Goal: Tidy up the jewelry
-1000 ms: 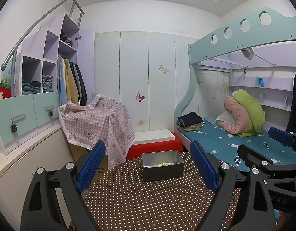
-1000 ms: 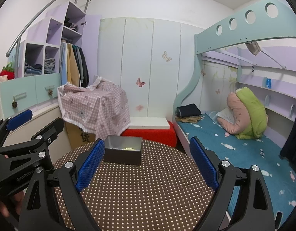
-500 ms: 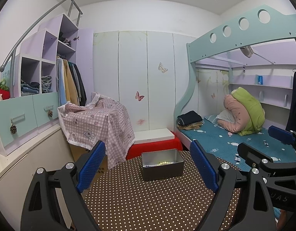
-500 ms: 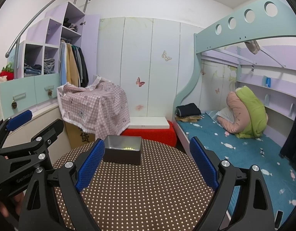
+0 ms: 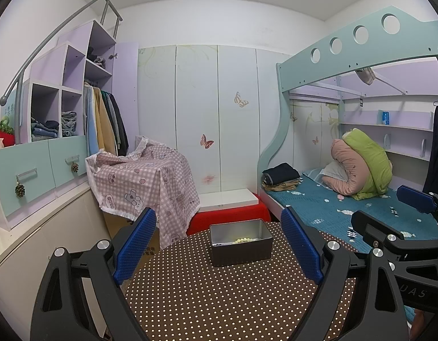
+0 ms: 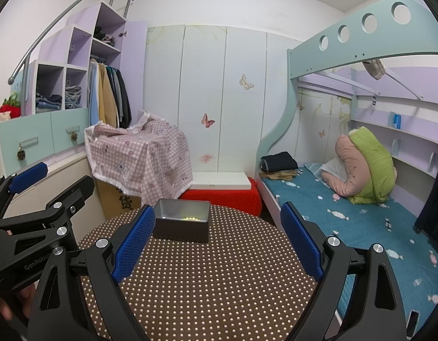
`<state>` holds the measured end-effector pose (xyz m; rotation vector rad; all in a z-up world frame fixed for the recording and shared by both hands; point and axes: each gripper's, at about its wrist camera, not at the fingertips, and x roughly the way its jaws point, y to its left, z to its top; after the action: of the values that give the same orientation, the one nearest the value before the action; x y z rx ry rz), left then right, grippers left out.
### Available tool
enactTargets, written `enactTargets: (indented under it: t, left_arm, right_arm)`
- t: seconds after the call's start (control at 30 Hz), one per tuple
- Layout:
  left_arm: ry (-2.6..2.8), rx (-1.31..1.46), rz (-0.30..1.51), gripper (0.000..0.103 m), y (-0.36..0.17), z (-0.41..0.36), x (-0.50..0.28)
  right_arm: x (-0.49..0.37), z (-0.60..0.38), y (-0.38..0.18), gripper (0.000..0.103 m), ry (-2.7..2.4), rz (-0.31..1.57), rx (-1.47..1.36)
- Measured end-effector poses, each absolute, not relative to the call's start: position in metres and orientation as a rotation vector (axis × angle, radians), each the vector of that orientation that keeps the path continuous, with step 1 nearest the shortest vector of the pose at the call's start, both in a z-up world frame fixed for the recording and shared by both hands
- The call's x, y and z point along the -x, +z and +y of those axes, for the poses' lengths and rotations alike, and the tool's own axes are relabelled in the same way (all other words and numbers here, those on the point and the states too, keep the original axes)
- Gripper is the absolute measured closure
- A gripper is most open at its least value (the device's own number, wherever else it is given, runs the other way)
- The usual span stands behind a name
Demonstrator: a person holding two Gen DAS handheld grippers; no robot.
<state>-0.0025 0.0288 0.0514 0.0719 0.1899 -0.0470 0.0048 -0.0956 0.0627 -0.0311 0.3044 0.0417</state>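
Pale bead string (image 5: 243, 239) lying inside grey metal box (image 5: 241, 251) at far edge of dotted round table (image 5: 219, 298). No loose jewelry visible on tabletop; task judged largely complete. Left gripper (image 5: 219, 251) and right gripper (image 6: 216, 245) both spread wide, holding nothing, well short of box.

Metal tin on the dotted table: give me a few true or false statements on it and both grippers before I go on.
1. The metal tin has its lid on. False: it is open on top.
2. Pale beads lie inside the tin. True.
3. The left gripper is shut on the beads. False: open, holding nothing.
4. The right gripper is open and empty. True.
5. The tin sits on the dotted table. True.
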Motion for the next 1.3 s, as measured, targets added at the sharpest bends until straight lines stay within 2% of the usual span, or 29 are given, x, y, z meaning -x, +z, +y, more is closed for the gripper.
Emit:
enactTargets:
  t: [1.3]
  left_arm:
    - [-0.071, -0.053, 0.206, 0.016, 0.0504, 0.0286, -0.0025]
  right_arm:
    - [-0.0050, -0.0922, 0.0605, 0.016, 0.044, 0.303, 0.024]
